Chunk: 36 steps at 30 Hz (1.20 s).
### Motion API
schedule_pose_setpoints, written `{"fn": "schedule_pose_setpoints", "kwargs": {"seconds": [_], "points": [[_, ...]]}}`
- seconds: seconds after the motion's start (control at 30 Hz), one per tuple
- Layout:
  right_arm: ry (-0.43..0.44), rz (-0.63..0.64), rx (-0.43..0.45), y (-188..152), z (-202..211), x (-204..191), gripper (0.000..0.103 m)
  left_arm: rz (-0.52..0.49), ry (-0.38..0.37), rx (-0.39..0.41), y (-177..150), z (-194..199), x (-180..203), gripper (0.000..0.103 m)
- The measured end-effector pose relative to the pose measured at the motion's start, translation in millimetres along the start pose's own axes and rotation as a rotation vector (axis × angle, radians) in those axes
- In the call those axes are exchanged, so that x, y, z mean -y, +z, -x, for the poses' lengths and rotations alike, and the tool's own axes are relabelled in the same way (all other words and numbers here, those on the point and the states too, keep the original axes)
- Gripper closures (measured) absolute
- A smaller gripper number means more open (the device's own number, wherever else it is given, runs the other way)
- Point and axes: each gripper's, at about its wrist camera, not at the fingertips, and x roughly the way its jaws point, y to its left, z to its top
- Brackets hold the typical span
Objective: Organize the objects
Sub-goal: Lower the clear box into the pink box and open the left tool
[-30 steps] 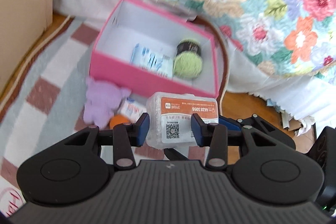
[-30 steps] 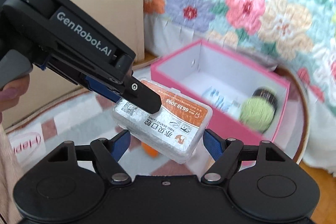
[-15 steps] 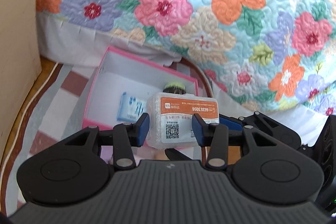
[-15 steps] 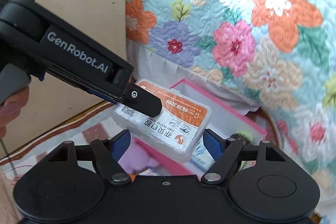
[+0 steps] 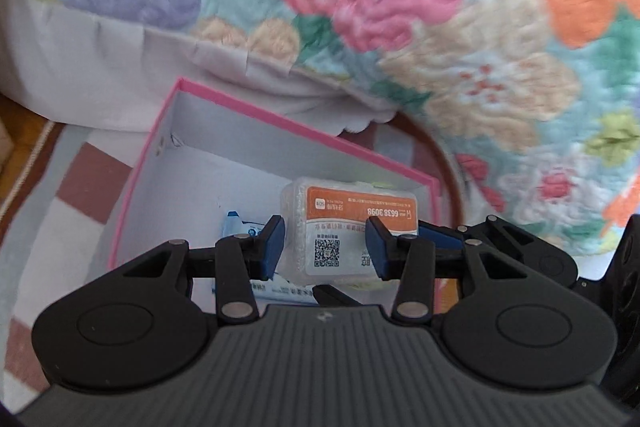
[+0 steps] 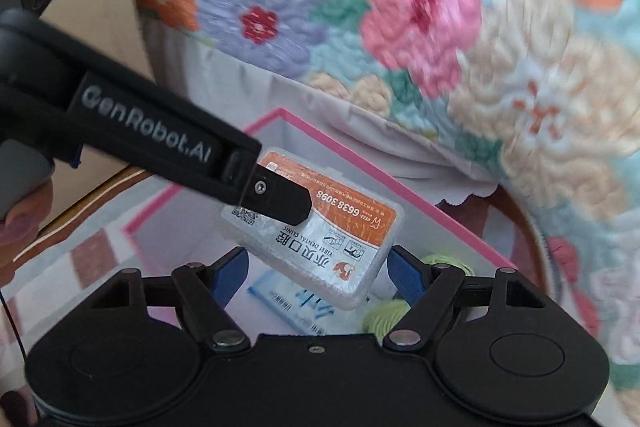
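Plastic case (image 5: 348, 227), orange-labelled, clenched crosswise by left gripper (image 5: 326, 241) and carried above pink box (image 5: 280, 119), apparently for dropping in. Right gripper (image 6: 316, 269) spread wide, its pads bracketing the case's near end, whether touching I cannot tell. Inside box: blue-printed packet (image 6: 288, 305) centre, green yarn ball (image 6: 380, 315) right.

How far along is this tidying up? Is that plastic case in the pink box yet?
Partly done. A blue-and-white packet and a ball of green yarn already lie in the pink box. The left gripper holds the clear plastic case above the box, not yet set down. The right gripper is open beneath it. Lowering and releasing remain.
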Motion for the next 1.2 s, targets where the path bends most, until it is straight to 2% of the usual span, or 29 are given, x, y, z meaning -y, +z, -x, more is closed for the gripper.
{"fn": "schedule_pose_setpoints", "kwargs": {"seconds": [0.3,0.47,0.6,0.7,0.83,0.97,1.07,1.2], "points": [[0.018,-0.023,-0.107,0,-64,31,0.021,0.068,-0.033,-0.082,20,-73,-31,0.06],[0.001,-0.008,-0.184,8,-96,33,0.021,0.038,0.001,-0.09,25,-97,-33,0.06],[-0.054,0.045,-0.236,9,-118,28,0.023,0.042,0.024,-0.105,25,-113,-33,0.061],[-0.06,0.033,-0.255,7,-125,28,0.023,0.075,0.026,-0.106,25,-120,-38,0.062],[-0.097,0.073,-0.261,2,-128,20,0.025,0.089,0.037,-0.112,22,-126,-40,0.065],[-0.134,0.101,-0.208,-2,-113,10,0.024,0.073,0.068,-0.102,18,-129,-34,0.064],[-0.113,0.108,-0.159,-5,-94,3,0.02,0.07,0.065,-0.108,17,-123,-31,0.06],[-0.081,0.057,-0.112,-15,-68,-1,0.02,-0.026,0.117,-0.11,16,-101,-17,0.052]]}}
